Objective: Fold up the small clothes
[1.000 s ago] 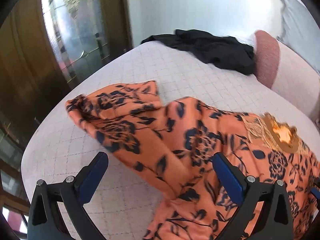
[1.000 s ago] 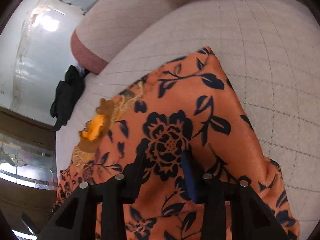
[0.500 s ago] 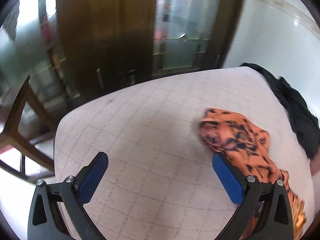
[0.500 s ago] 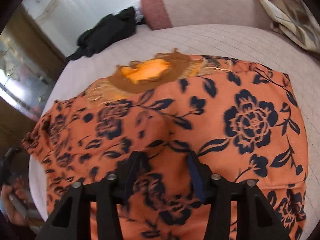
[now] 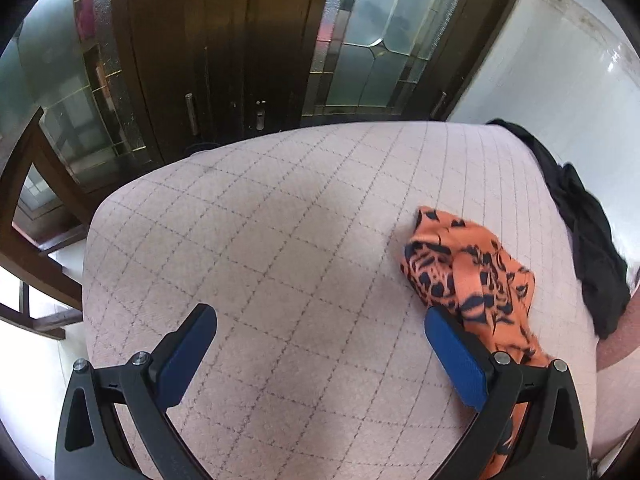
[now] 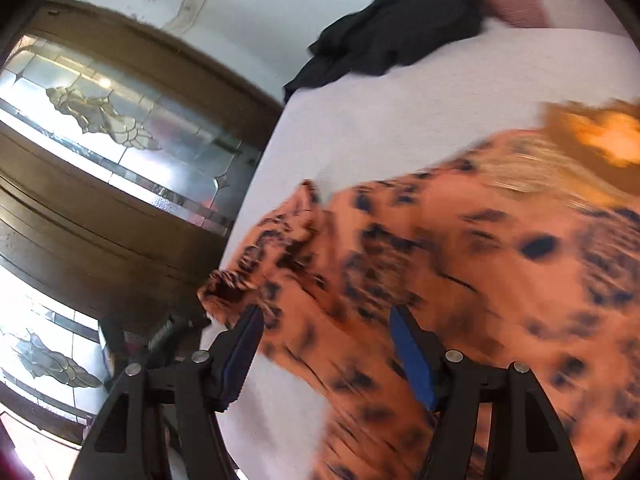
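Swung since the earlier frame from above the orange floral garment (image 5: 472,276) toward the quilted mattress (image 5: 280,264), left gripper (image 5: 320,352) now over bare quilt, jaws spread wide, nothing between the two blue pads, sleeve end just beside the right pad. Right gripper (image 6: 326,354) parted over the same garment (image 6: 460,264), cloth lying under both fingers, picture motion-blurred, grip on the cloth cannot be told. Count: one orange garment spread on the mattress, one black garment (image 5: 592,248) bunched at the far edge, two grippers, one glazed wooden door (image 5: 224,48) behind.
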### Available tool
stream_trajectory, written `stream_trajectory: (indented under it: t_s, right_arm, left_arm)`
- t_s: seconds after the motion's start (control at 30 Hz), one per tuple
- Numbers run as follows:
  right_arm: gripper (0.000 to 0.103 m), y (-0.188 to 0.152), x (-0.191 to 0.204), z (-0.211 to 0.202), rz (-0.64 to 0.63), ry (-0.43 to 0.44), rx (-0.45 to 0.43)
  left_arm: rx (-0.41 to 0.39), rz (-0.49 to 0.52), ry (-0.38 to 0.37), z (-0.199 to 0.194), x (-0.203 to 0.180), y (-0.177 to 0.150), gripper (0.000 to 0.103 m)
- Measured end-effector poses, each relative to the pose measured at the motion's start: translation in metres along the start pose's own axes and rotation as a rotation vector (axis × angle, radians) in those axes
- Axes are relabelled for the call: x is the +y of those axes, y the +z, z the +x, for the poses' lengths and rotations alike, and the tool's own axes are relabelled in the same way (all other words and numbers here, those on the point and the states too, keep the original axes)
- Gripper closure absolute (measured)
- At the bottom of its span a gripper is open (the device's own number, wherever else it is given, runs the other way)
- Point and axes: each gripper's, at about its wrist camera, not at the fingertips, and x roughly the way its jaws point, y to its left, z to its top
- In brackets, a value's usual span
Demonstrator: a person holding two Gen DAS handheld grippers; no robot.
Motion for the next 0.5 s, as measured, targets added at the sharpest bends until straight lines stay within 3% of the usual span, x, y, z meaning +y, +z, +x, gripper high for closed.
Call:
stream_trajectory:
  t_s: [0.27, 0.4, 0.43, 0.5]
  right_arm:
    - [0.034, 0.035, 0.013, 0.098, 0.177, 0.057, 0.072]
    - [0.033, 0.042, 0.009, 0.118, 0.227, 0.046, 0.043]
    - [0.036, 0.044, 0.014, 0.12, 0.201, 0.05, 0.035]
    - [0.055, 0.045, 0.022, 0.125, 0.143, 0.015, 0.045]
  left_arm:
    - [0.012, -0.077, -0.042, 0.0, 0.01, 0.015, 0.0]
    - [0.028, -0.09, -0.059, 0.002, 0.011, 0.017, 0.0]
    - [0.034, -0.088, -0.058, 0.003, 0.01, 0.016, 0.0]
    - [0.052, -0.082, -0.065, 0.007, 0.007, 0.015, 0.0]
